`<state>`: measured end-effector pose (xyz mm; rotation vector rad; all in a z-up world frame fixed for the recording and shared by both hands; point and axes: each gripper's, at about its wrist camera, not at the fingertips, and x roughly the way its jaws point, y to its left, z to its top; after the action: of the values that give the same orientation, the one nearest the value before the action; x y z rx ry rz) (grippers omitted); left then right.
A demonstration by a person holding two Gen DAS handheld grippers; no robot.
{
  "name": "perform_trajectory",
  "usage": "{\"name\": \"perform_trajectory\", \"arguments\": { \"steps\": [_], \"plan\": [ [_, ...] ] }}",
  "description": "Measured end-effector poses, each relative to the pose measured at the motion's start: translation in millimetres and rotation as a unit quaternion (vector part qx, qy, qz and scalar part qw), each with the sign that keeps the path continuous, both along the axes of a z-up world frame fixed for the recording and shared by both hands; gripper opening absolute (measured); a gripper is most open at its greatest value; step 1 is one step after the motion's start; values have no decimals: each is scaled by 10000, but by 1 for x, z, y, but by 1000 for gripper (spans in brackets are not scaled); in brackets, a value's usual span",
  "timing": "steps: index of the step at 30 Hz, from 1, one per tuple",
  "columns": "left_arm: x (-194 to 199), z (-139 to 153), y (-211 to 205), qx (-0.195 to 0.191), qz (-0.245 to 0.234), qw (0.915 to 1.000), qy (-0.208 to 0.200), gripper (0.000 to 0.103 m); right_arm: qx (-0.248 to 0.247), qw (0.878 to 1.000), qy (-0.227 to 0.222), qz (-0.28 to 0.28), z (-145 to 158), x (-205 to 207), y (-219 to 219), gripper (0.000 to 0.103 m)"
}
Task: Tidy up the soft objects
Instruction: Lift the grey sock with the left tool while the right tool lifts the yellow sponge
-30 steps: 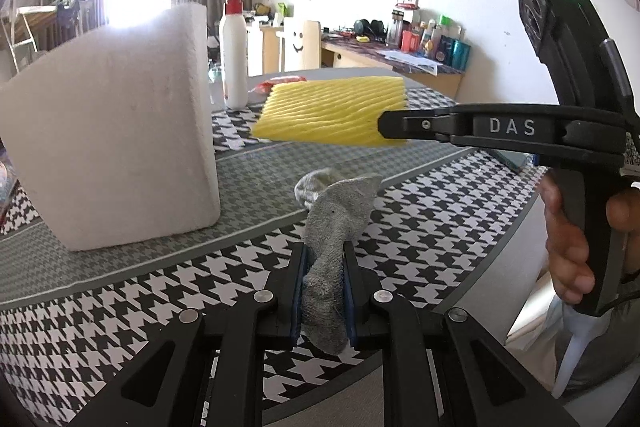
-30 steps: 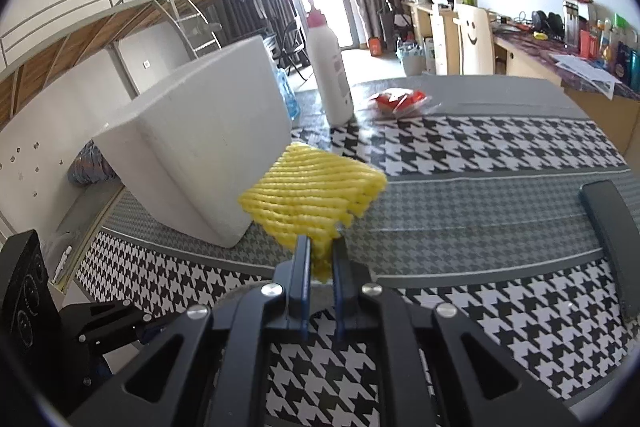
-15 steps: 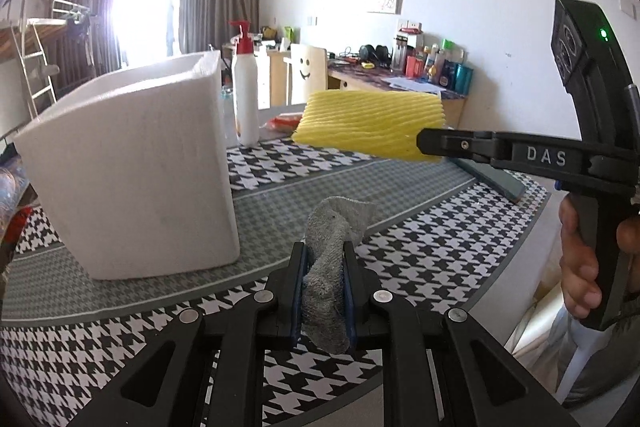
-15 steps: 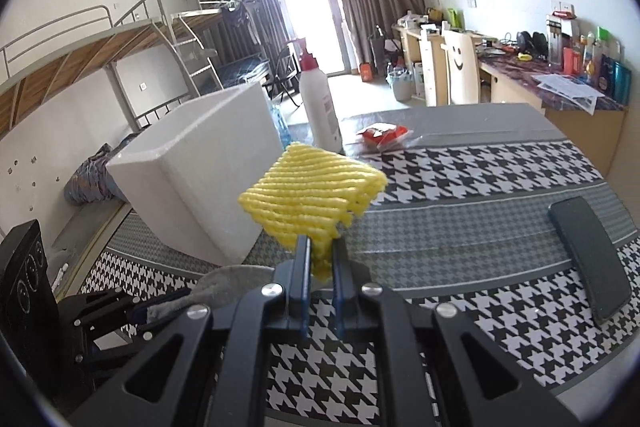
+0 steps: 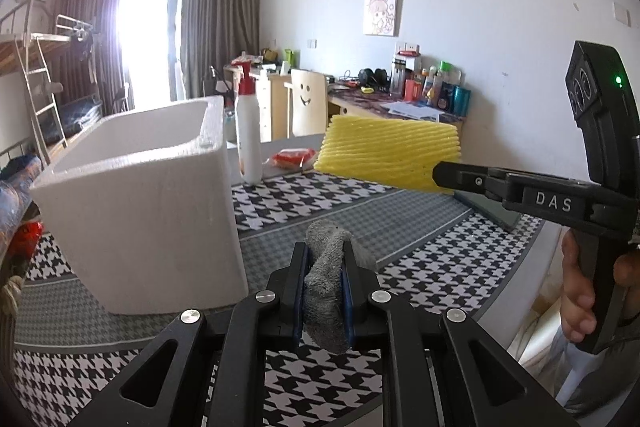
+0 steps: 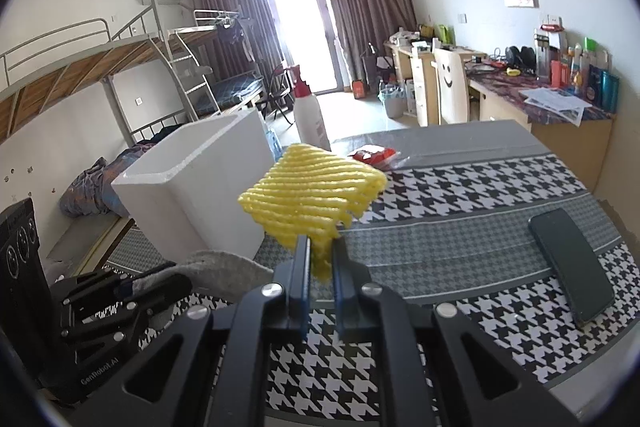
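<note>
Pinching a gray sock (image 5: 326, 283) between nearly closed jaws, the left gripper (image 5: 323, 291) hung above the houndstooth tablecloth (image 5: 420, 267), just beside the white foam box (image 5: 144, 203). The right gripper (image 6: 320, 267) was clamped on the lower edge of a yellow foam net (image 6: 312, 199), its jaws narrowed to a thin gap, holding it in the air near the box. A dark phone (image 6: 570, 263) lay flat on the cloth to the right, and a white pump bottle (image 5: 248, 143) stood behind the box.
</note>
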<state>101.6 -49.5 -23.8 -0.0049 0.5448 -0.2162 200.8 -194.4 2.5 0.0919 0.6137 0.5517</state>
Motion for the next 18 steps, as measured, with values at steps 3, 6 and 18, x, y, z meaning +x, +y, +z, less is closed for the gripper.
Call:
{"name": "perform_trajectory", "arguments": {
  "steps": [3, 6, 18],
  "plan": [
    [-1, 4, 1, 11, 20, 10000, -69, 15, 0, 10000, -37, -55, 2, 0, -1, 13],
    [-1, 6, 0, -4, -3, 10000, -95, 15, 19, 9999, -63, -88, 3, -1, -3, 13],
    [1, 22, 1, 5, 51, 9994, -338, 14, -19, 9991, -333, -251, 17, -7, -10, 13]
  ]
}}
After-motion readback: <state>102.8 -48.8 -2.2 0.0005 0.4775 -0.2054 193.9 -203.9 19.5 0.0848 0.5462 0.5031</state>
